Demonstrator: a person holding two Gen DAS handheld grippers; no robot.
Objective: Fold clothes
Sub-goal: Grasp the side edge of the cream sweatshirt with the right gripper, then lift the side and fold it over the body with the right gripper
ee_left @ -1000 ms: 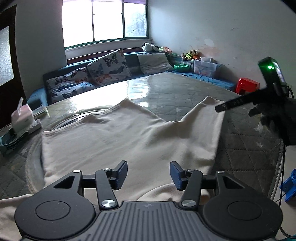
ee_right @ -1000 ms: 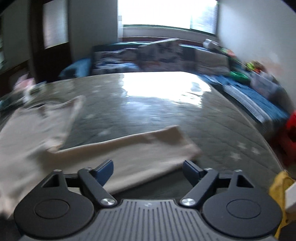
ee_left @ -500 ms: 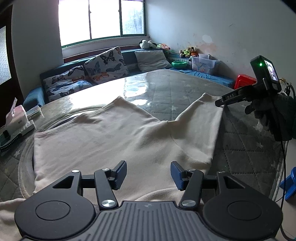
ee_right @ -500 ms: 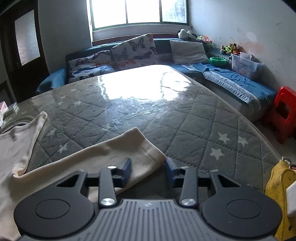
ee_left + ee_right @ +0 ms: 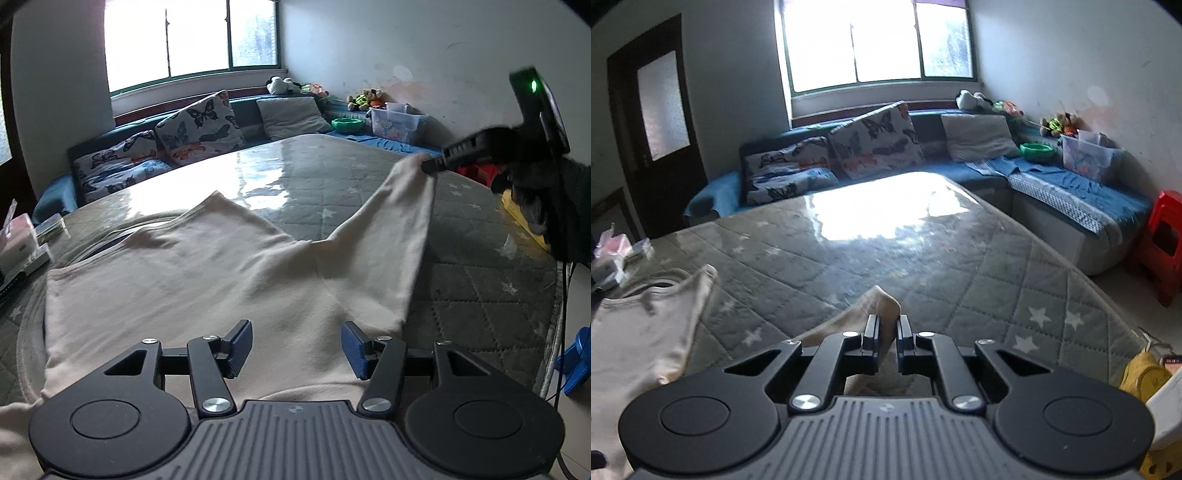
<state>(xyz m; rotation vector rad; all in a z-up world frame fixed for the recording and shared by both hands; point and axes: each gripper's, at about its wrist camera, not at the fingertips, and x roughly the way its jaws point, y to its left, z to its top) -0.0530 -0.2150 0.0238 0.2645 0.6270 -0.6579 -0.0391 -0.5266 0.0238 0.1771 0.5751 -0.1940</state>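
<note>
Pinching the sleeve (image 5: pixel 882 301) cuff, right tongs (image 5: pixel 886 328) lift soft, probably light cloth; left tongs (image 5: pixel 297 345) hover spread above the shirt (image 5: pixel 177 273).

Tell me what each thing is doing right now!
Shirt: spread flat on the mattress, one sleeve lifted.
Right gripper: shut on the sleeve's end.
Left gripper: open, holding nothing, above the shirt.
Mattress: mostly bare, shiny from window light.

Bright window (image 5: pixel 879 40) above blue corner sofa (image 5: pixel 1052 184).
</note>
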